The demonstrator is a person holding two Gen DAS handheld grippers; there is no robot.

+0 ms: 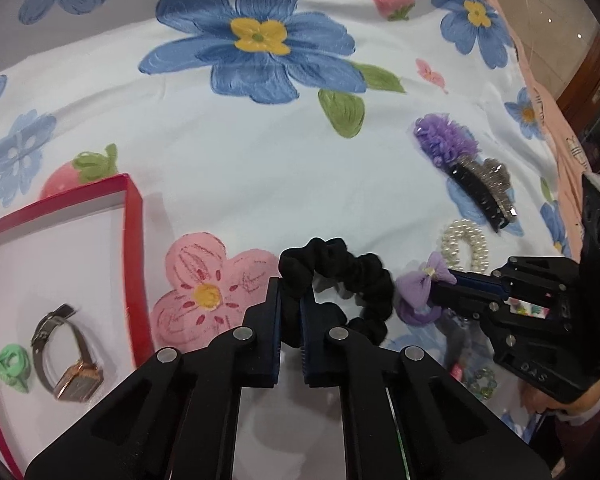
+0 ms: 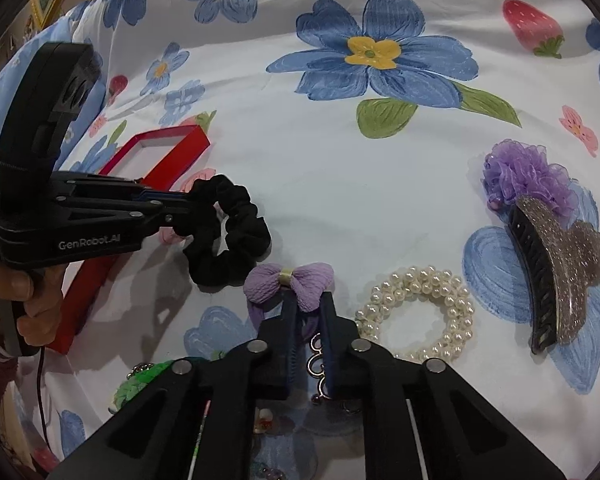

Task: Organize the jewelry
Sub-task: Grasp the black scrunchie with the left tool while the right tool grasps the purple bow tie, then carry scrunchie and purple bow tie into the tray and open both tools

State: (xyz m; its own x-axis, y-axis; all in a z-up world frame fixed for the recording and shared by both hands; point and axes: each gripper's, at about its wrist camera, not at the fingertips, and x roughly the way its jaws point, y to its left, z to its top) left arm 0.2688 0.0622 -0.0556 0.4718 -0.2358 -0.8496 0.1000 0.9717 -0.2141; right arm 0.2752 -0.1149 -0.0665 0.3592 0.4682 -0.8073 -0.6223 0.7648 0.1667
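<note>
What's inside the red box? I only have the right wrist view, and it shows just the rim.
Observer: A watch lies in the box, on the white lining at the end nearest the left camera.
Operator: Anything else in there?
Observer: One small green piece, maybe a clip, just left of the watch.
Operator: Space left for the scrunchie?
Observer: Probably. The far part of the lining shows bare in the left wrist view.
</note>
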